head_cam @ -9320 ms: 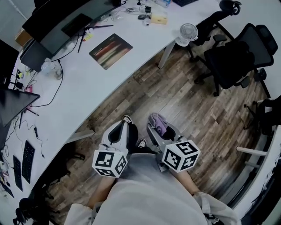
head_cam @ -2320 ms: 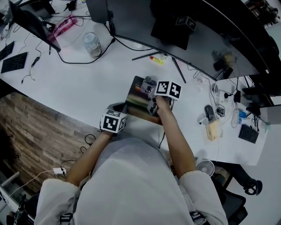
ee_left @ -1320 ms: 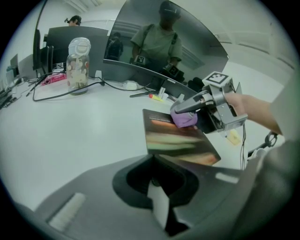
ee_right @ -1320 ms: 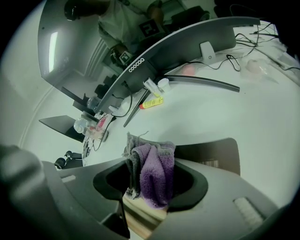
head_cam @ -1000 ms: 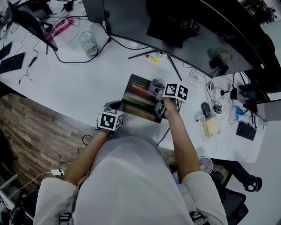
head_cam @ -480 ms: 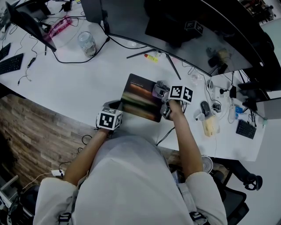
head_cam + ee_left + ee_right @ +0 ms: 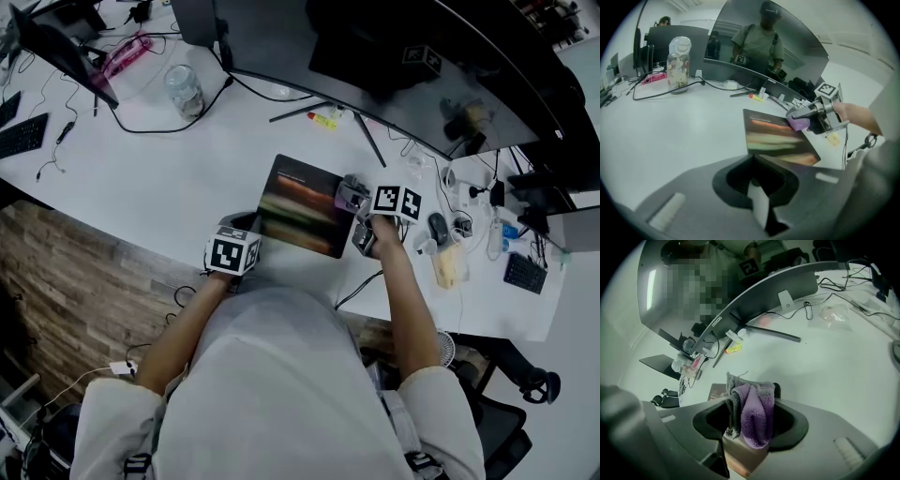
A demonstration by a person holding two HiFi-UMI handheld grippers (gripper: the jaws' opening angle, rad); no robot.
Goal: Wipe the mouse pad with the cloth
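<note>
Cloth [image 7: 754, 414] at the right edge of the mouse pad [image 7: 298, 204], wipe likely under way.
The pad lies flat on the white desk [image 7: 178, 173]. The right gripper [image 7: 350, 196] has its fingers clamped on the folded purple-grey cloth. The left gripper [image 7: 753, 161], fingers together and empty, sits by the pad's near left corner. Best to press evenly, sweep in overlapping strokes, and pin that corner so the pad cannot slide.
</note>
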